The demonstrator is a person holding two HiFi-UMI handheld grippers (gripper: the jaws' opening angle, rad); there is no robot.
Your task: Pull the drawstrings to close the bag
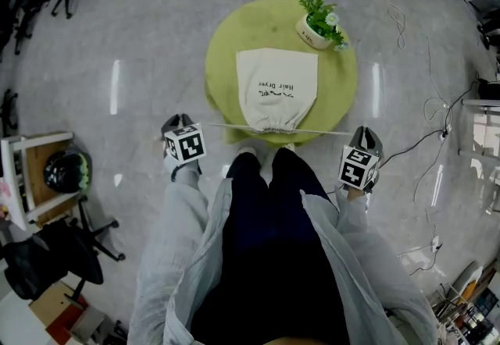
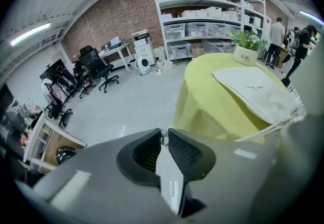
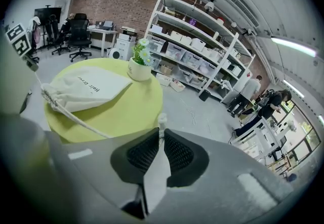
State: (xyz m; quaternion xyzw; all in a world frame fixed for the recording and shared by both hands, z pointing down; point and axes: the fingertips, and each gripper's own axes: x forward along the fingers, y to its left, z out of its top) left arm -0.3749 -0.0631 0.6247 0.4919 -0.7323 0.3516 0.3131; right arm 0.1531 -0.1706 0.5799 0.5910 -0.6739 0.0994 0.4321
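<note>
A cream drawstring bag (image 1: 276,86) lies flat on the round yellow-green table (image 1: 226,47), its mouth gathered tight (image 1: 279,126) at the near edge. Its two drawstrings run taut sideways from the mouth, one left (image 1: 226,126) and one right (image 1: 324,132). My left gripper (image 1: 179,124) is shut on the left string, whose knot (image 2: 162,139) shows between the jaw tips (image 2: 163,136). My right gripper (image 1: 365,135) is shut on the right string, whose end (image 3: 162,119) pokes out past the jaws (image 3: 161,132). The right gripper view shows the bag (image 3: 86,86) and the string (image 3: 76,117).
A small potted plant (image 1: 316,22) stands at the table's far right rim. The person's legs are against the near edge. A white shelf with a dark helmet (image 1: 66,170) and office chairs stand at the left. Cables (image 1: 426,136) lie on the floor at the right.
</note>
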